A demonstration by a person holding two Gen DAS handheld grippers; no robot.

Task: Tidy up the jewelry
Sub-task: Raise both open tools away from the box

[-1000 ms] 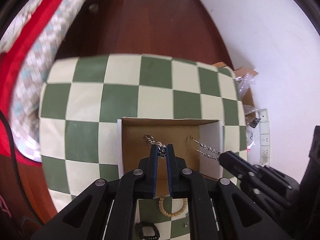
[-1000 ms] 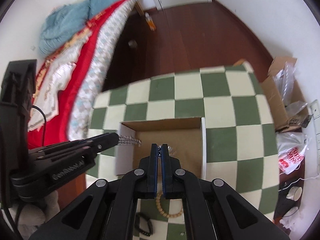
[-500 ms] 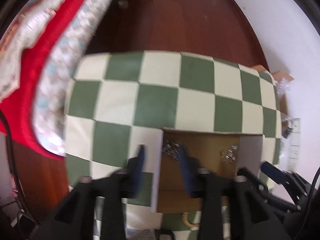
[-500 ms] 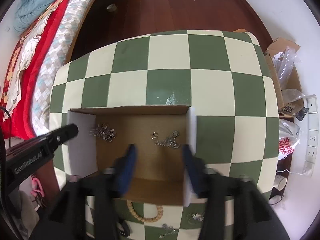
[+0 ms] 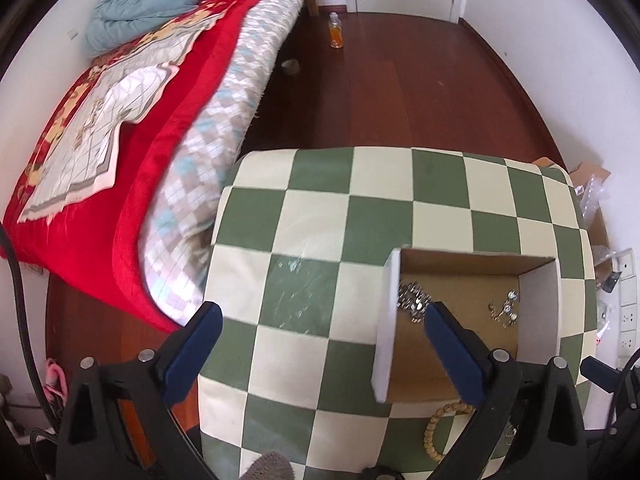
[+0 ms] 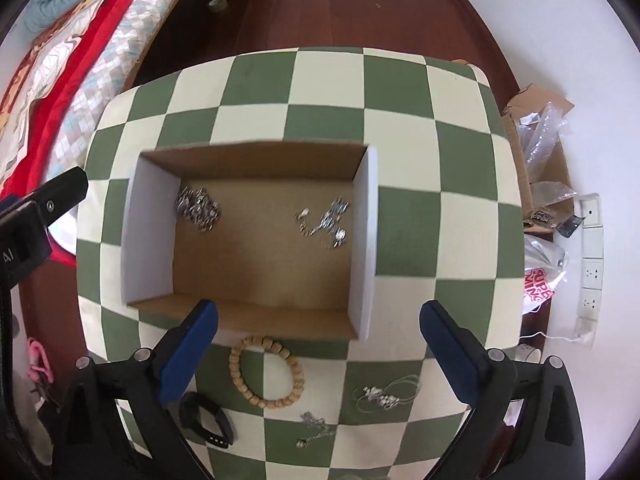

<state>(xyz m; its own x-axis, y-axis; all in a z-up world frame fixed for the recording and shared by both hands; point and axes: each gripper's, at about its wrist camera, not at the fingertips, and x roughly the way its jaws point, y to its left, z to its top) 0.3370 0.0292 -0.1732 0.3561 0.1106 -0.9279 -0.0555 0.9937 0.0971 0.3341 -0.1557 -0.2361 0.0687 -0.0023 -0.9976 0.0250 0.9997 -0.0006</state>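
An open cardboard box (image 6: 152,224) sits on the green-and-cream checkered table (image 6: 404,92). Inside lie two silver chains: one at the left (image 6: 197,208) and one at the right (image 6: 326,220). Both also show in the left wrist view, the left chain (image 5: 414,305) and the right chain (image 5: 505,313). In front of the box lie a wooden bead bracelet (image 6: 265,372), a black band (image 6: 206,424), a silver necklace (image 6: 386,394) and a small silver chain (image 6: 316,428). My right gripper (image 6: 318,356) is open and empty above the box's near edge. My left gripper (image 5: 320,354) is open and empty over the box's left wall (image 5: 386,328).
A bed with a red cover (image 5: 132,120) stands left of the table. A cardboard box with plastic bags (image 6: 540,152) and a power strip (image 6: 590,256) lie on the floor at the right. A bottle (image 5: 336,30) stands on the wooden floor.
Both grippers opened and let their silver chains drop into the box. Both have pulled up and back; the left one has moved to the left.
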